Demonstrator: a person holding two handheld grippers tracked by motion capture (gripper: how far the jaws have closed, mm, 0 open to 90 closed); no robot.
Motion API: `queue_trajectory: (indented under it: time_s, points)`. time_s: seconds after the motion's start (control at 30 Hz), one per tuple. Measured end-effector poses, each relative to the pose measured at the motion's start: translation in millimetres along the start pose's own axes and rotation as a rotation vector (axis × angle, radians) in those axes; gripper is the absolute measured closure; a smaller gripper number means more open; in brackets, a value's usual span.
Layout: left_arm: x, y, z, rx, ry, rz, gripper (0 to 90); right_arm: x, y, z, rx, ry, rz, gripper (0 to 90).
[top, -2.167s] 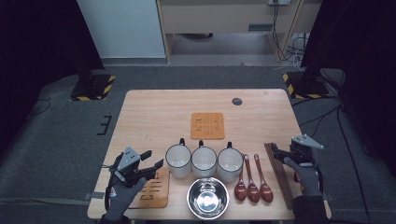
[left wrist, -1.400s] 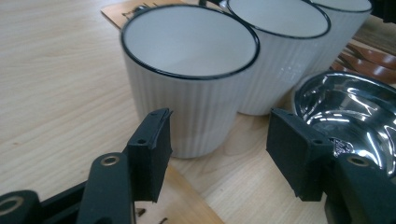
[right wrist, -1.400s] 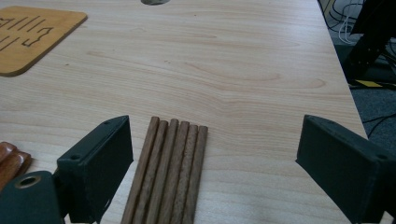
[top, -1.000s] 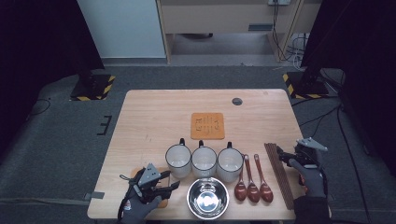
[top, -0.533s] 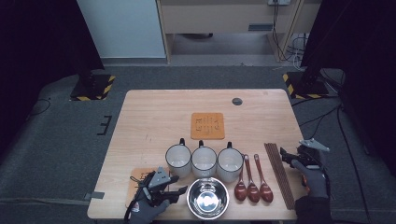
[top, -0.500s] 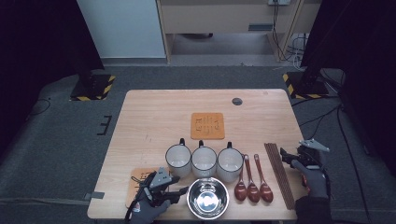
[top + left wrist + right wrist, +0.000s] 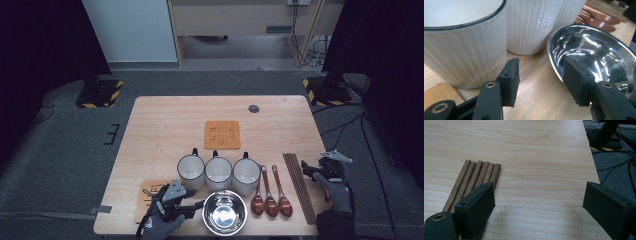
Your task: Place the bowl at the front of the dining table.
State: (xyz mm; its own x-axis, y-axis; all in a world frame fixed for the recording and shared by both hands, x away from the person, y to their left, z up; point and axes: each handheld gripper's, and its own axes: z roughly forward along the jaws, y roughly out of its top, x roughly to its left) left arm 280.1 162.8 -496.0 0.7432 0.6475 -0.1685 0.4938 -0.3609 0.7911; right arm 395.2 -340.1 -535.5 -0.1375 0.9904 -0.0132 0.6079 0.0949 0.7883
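**Left claw straddles the bowl's rim**

The left claw [image 7: 540, 82] has just been closing, yet its jaws stand parted: one outside the steel bowl [image 7: 599, 57], one over its rim, not visibly pressing. The bowl sits at the surface's [image 7: 165, 125] near edge, at 6 o'clock from three white mugs [image 7: 218, 172]; its far side is cut off here. The right claw [image 7: 537, 207] is spread wide over bare wood, with wooden sticks [image 7: 474, 180] at its 10 o'clock, their near ends hidden behind one jaw.

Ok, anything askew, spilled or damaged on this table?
Nothing stands out. The three mugs stand upright in a row, the spoons and chopsticks lie neatly side by side, and the steel bowl sits upright with no spill visible.
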Motion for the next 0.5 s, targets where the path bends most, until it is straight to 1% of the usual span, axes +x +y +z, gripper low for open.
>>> queue_trajectory:
  time_s: [0.13,0.17,0.23,0.3,0.37,0.4,0.43,0.5]
  points:
    - [-2.9,0.8,3.6,0.009,-0.008,0.004,46.5,-0.1,-0.1,-0.1,0.002,0.003,0.002,10.3]
    - [-4.5,0.9,6.5,0.019,-0.013,0.002,46.5,-0.2,-0.2,-0.1,0.002,0.004,0.002,10.3]
    - [-5.3,0.7,8.3,0.022,-0.013,-0.002,46.5,-0.3,-0.2,-0.1,0.003,0.004,0.003,10.3]
    - [-6.9,0.4,13.7,0.041,-0.013,-0.011,46.6,-1.1,-0.2,0.0,0.007,0.007,0.006,10.4]
    - [-7.4,0.1,15.7,0.047,-0.012,-0.014,47.2,-1.4,-0.3,0.1,0.013,0.006,0.011,10.7]
    - [-8.2,-0.2,19.1,0.062,-0.011,-0.018,47.5,-2.2,-0.6,0.4,0.028,0.002,0.016,10.7]
    - [-8.2,-0.2,19.1,0.062,-0.011,-0.018,47.7,-2.7,-0.7,0.2,0.034,0.007,0.02,10.6]
    - [-9.3,0.4,23.3,0.078,-0.012,-0.028,48.3,-3.8,-0.9,0.4,0.035,0.004,0.019,10.6]
